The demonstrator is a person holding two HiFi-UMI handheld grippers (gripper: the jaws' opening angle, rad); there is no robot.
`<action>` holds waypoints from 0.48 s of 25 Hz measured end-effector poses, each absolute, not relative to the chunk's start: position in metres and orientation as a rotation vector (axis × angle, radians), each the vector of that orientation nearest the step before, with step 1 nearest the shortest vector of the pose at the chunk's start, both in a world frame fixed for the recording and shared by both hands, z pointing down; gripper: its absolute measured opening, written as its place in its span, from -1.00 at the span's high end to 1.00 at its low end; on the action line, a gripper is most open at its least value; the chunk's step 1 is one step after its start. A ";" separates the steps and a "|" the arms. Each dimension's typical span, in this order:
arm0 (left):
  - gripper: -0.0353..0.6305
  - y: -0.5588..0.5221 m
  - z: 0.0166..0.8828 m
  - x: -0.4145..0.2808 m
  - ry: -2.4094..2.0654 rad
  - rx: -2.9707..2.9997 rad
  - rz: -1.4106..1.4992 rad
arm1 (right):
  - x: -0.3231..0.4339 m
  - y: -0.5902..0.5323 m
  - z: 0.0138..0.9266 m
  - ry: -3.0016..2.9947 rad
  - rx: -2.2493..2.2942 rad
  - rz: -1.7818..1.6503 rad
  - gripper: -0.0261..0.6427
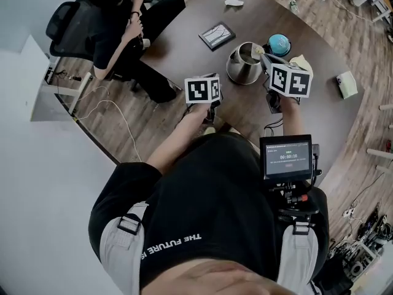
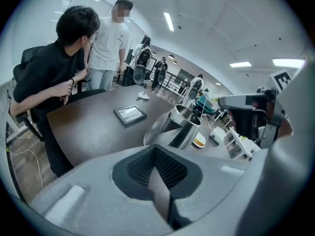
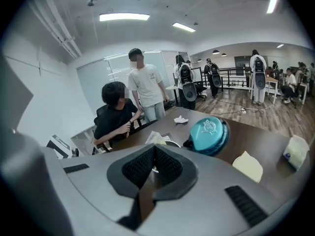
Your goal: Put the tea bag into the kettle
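A steel kettle point(image 1: 244, 63) stands open-topped on the round dark table point(image 1: 184, 48); in the left gripper view the kettle point(image 2: 178, 127) is straight ahead. My right gripper point(image 1: 265, 57) is shut just above its rim. A pale tea bag point(image 1: 256, 51) hangs at the gripper's tip over the opening. The tea bag point(image 3: 154, 138) shows just past the closed right gripper point(image 3: 153, 154). From the left, a thin string point(image 2: 202, 111) drops from it into the kettle. My left gripper point(image 2: 156, 154) is shut on nothing, short of the kettle, under its marker cube point(image 1: 203, 90).
A teal round lid point(image 1: 279, 43) lies behind the kettle, a black tablet point(image 1: 217, 35) to its left, pale yellow paper point(image 1: 301, 61) and a small white packet point(image 1: 347, 85) to the right. A seated person point(image 1: 116, 29) is at the table's far left edge.
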State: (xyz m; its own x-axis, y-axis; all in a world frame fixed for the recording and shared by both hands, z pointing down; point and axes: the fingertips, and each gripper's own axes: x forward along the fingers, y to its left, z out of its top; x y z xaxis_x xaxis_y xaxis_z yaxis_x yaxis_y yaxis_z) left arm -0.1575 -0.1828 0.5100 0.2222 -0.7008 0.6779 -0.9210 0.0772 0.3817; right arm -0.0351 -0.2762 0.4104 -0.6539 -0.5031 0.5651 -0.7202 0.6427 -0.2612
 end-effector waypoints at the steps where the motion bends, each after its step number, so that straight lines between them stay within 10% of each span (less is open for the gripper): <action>1: 0.89 -0.182 0.508 -0.161 -1.545 1.671 0.331 | -0.039 -0.276 0.407 -2.425 0.952 0.645 0.89; 12: 0.89 -0.165 0.501 -0.179 -1.600 1.617 0.292 | -0.057 -0.271 0.406 -2.427 0.890 0.623 0.89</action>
State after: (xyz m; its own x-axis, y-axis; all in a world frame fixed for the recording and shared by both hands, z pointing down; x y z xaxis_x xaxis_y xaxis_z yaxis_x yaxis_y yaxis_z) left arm -0.1791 -0.1652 0.5006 0.1645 -0.7215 0.6726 -0.9126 0.1474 0.3813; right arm -0.0573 -0.2713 0.4056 -0.6747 -0.4676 0.5711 -0.6849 0.6852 -0.2480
